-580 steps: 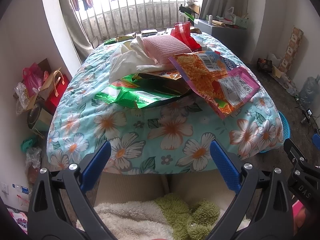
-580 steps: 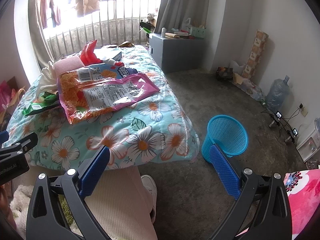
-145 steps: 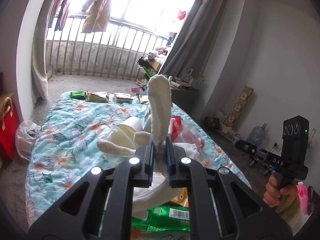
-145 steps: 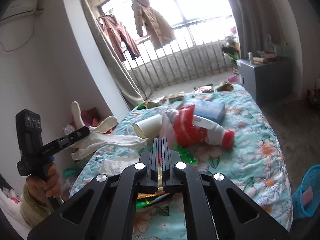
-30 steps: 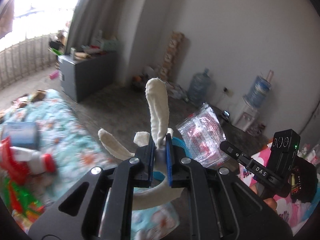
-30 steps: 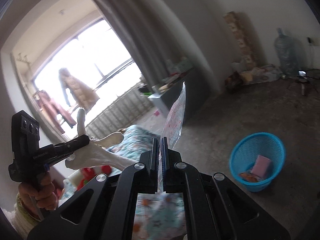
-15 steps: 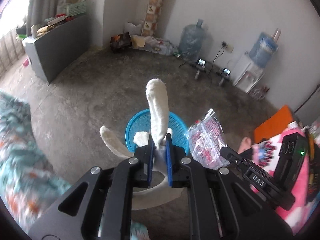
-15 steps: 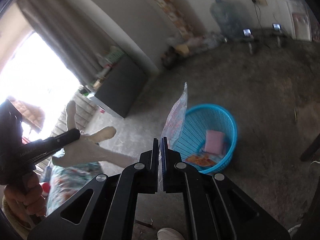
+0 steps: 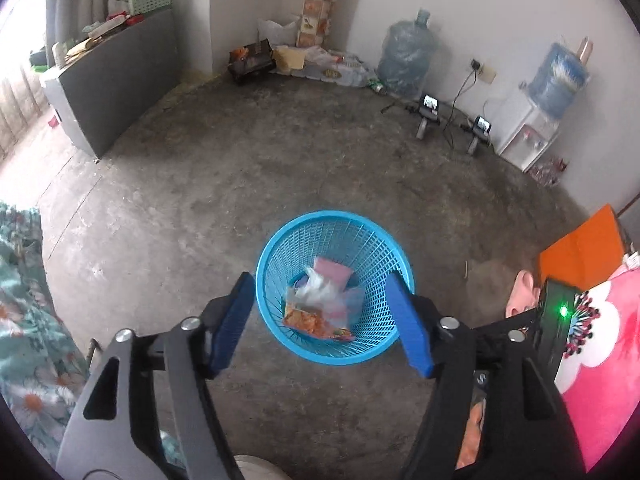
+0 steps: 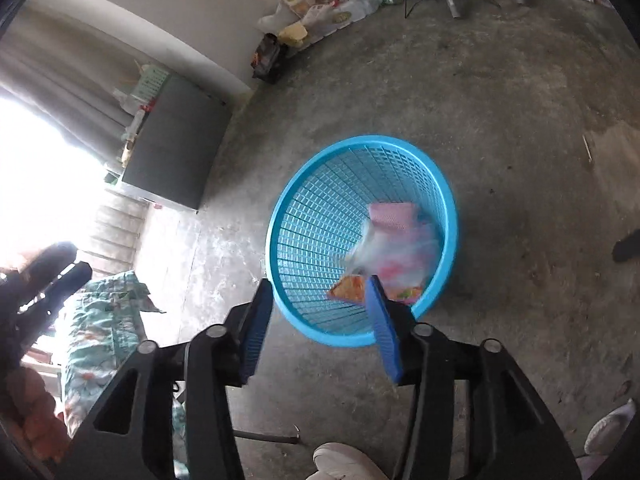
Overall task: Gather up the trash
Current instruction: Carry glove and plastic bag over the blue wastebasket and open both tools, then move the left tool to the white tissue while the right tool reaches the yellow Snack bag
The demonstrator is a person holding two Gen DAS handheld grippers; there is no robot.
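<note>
A blue mesh basket (image 9: 280,240) stands on the concrete floor right below both grippers. In it lie a pink pad (image 9: 334,270), an orange snack packet (image 9: 308,320) and a clear plastic bag with something whitish (image 9: 318,292). My left gripper (image 9: 320,322) hangs over the basket, its jaws opening, nothing between the blue pads. In the right wrist view my right gripper (image 10: 319,326) is over the basket's near rim (image 10: 304,184), jaws opening and empty. The bag (image 10: 384,252) is a blur inside. The left gripper (image 10: 52,276) shows dark at the left edge.
A grey cabinet (image 9: 120,64) stands at the far left wall. Water bottles (image 9: 404,60), a dispenser (image 9: 532,136) and small devices with cables (image 9: 428,108) line the far wall. The floral bedspread (image 9: 24,320) is at the left, a shoe (image 10: 344,460) below.
Both grippers came down over the basket and opened. The white cloth left the left jaws and the clear bag left the right jaws; the bag now lies in the basket.
</note>
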